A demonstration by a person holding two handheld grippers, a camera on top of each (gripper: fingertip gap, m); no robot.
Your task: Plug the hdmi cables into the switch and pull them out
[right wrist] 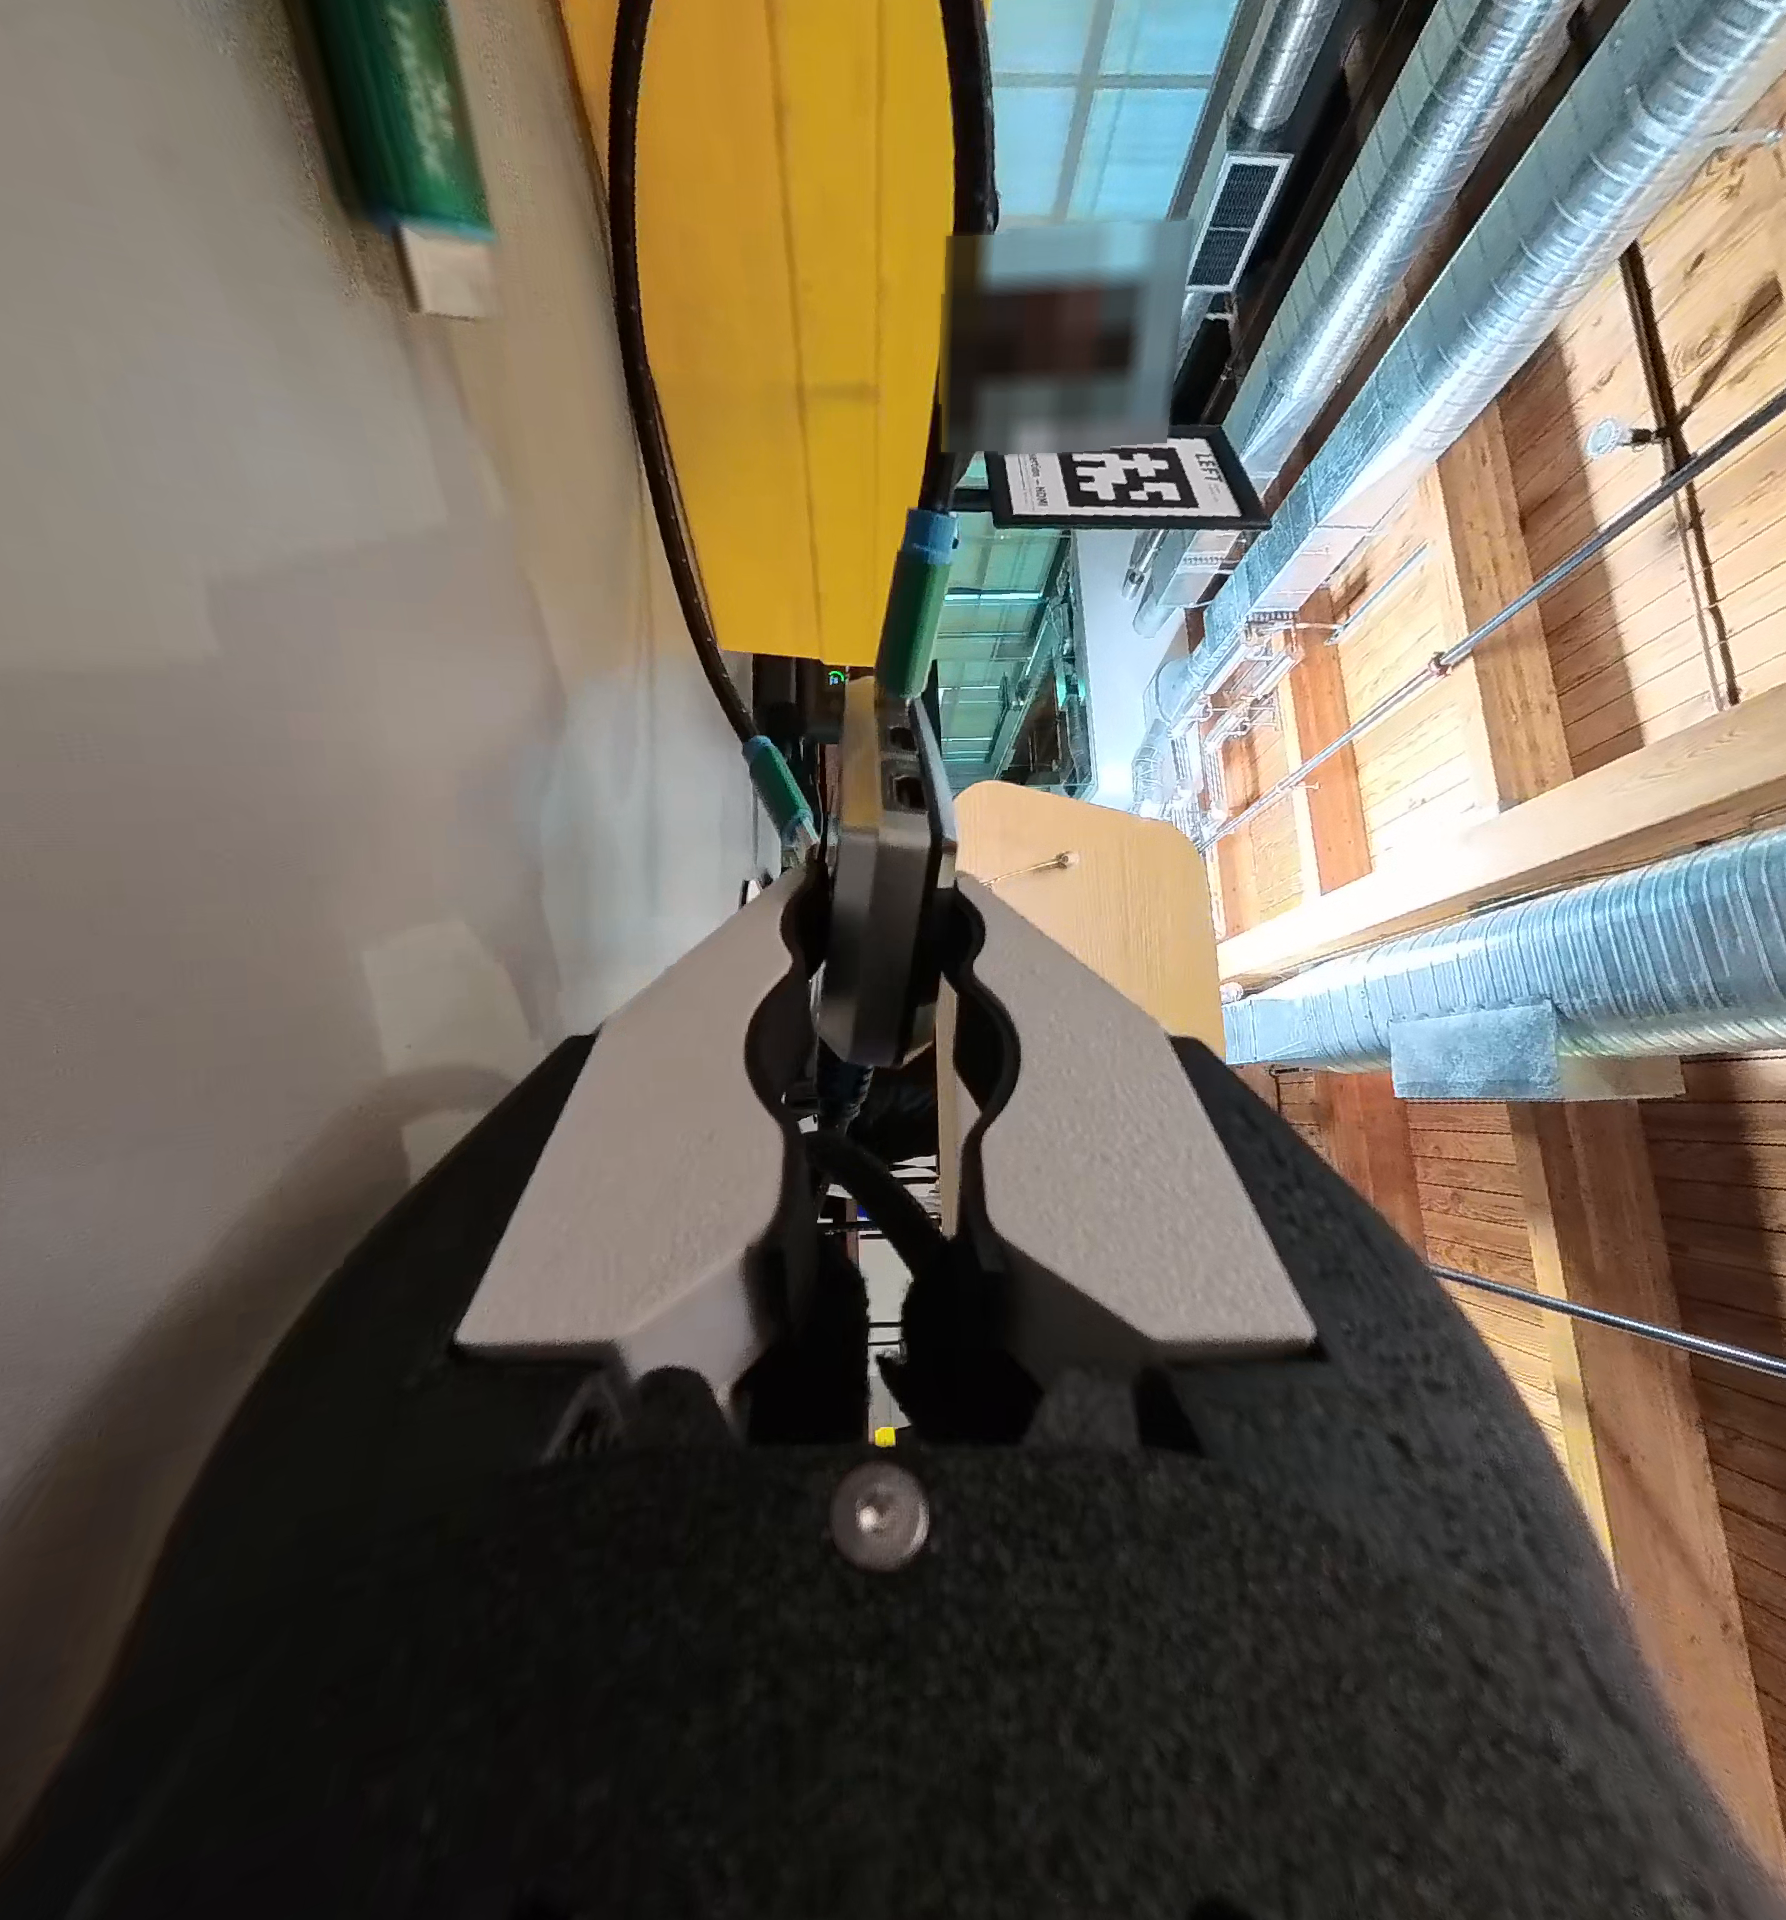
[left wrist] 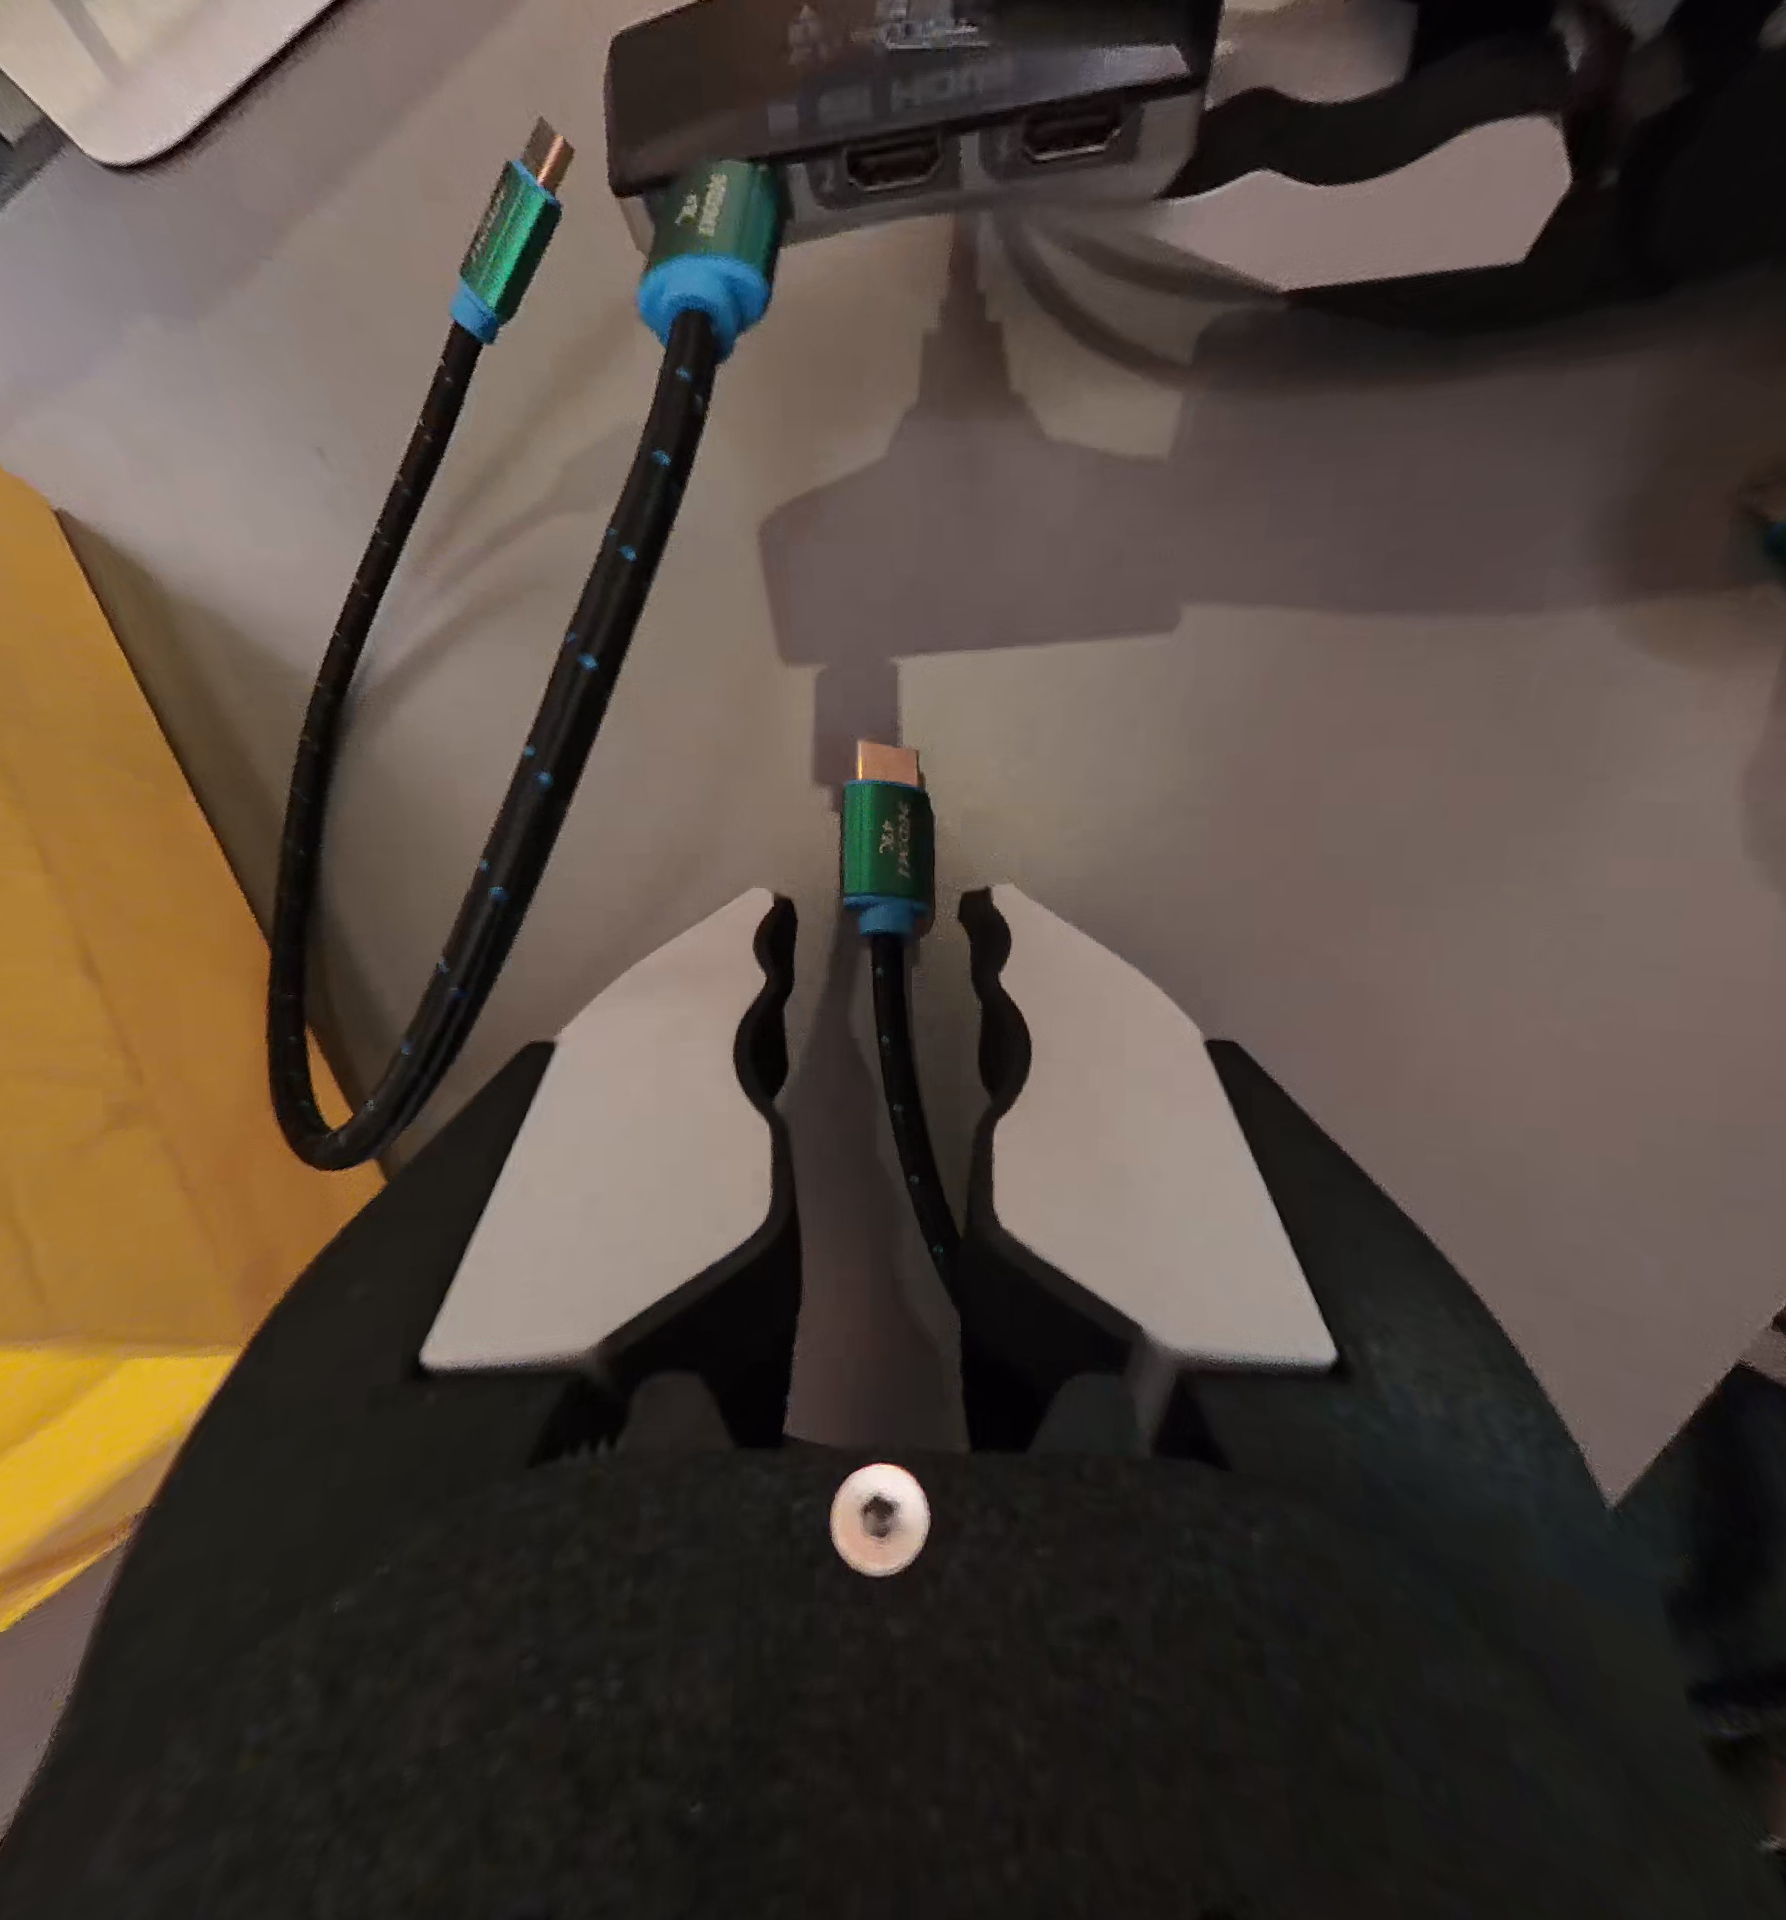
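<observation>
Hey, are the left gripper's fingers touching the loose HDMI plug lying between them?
Apart. The left wrist view shows table on both sides of the HDMI plug, with the left gripper open and neither of its fingers reaching it.

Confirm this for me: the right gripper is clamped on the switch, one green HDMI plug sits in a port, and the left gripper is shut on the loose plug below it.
One thing is wrong. In the left wrist view the left gripper is open; the loose plug lies between its fingers, ungripped. The rest holds: the right gripper is clamped on the switch, and one green HDMI plug sits in a port.
</observation>
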